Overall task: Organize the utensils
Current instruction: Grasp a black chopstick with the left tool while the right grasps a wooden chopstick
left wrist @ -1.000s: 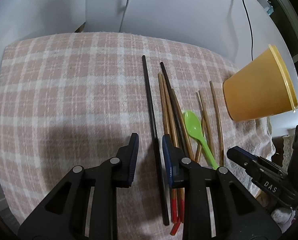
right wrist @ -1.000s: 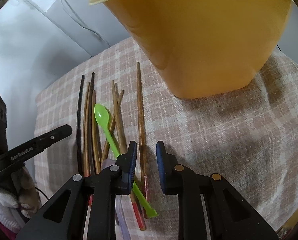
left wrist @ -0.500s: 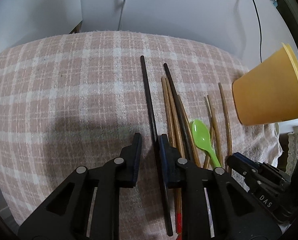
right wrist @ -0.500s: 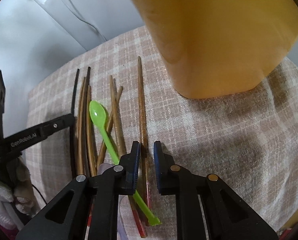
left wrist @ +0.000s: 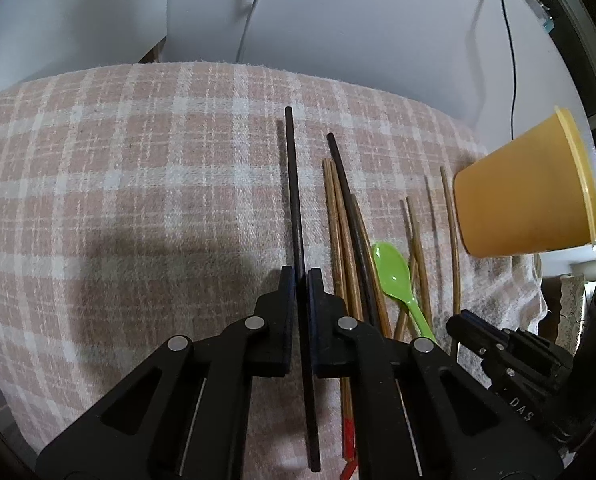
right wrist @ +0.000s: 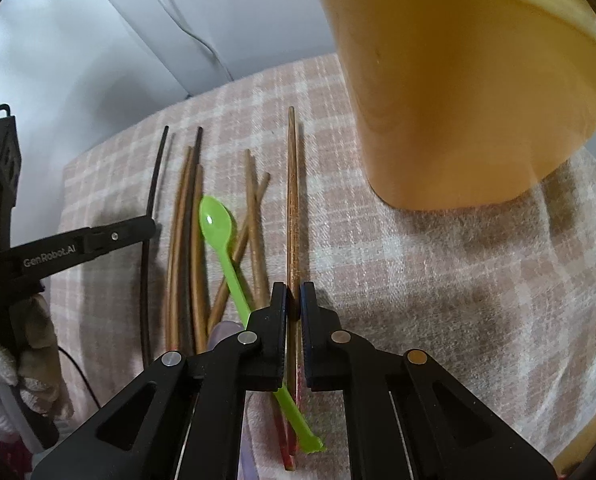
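My left gripper (left wrist: 301,276) is shut on a black chopstick (left wrist: 293,184), which is lifted a little off the plaid cloth (left wrist: 138,184). My right gripper (right wrist: 294,292) is shut on a brown wooden chopstick (right wrist: 292,184). Between them lie several more wooden chopsticks (left wrist: 340,220) (right wrist: 186,220), another black chopstick (left wrist: 348,188) and a green plastic spoon (left wrist: 394,276) (right wrist: 218,224). An orange cup (left wrist: 526,196) (right wrist: 458,80) stands at the right, close above the right gripper.
A white wall with a hanging cable (left wrist: 506,40) stands behind the table. The cloth's far edge (left wrist: 218,66) runs along the back. The right gripper's body (left wrist: 510,360) shows at the lower right of the left wrist view, the left gripper's body (right wrist: 78,244) in the right wrist view.
Both grippers have closed: the left on the black chopstick, the right on the brown chopstick. Both have moved forward along the sticks, and the black chopstick's tip has risen off the cloth.
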{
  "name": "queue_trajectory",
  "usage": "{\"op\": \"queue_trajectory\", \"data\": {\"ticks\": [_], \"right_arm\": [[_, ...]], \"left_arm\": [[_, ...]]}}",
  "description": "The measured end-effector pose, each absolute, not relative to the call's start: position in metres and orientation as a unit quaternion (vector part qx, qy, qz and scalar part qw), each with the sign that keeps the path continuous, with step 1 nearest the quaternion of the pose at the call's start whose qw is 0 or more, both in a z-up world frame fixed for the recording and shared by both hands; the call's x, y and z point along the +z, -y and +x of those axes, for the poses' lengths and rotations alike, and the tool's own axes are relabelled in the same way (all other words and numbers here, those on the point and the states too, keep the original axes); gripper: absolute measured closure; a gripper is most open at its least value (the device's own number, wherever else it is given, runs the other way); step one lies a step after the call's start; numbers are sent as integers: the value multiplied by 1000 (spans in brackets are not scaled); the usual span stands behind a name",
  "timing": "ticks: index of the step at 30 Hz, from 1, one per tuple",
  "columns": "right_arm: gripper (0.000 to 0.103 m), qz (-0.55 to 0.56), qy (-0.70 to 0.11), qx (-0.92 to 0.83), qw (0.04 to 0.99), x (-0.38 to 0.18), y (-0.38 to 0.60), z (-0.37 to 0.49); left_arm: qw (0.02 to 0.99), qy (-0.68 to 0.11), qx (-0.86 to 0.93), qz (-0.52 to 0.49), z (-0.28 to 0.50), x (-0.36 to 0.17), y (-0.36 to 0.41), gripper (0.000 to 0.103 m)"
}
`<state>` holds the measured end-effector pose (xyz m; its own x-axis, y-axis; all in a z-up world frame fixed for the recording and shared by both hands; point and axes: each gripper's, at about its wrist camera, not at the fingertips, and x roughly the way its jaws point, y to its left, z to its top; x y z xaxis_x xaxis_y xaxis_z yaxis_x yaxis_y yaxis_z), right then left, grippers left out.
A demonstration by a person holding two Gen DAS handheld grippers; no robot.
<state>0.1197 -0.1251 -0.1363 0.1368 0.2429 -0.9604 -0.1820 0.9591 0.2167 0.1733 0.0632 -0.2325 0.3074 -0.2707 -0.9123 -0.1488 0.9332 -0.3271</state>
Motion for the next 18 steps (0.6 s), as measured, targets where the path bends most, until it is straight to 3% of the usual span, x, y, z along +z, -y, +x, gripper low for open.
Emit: {"op": "queue_trajectory", "data": {"ticks": [18], "right_arm": [[98,39,-579,192,791,-78,131,119]], "left_arm": [[834,-522,-41,-174,108,-142,-94,100]]}}
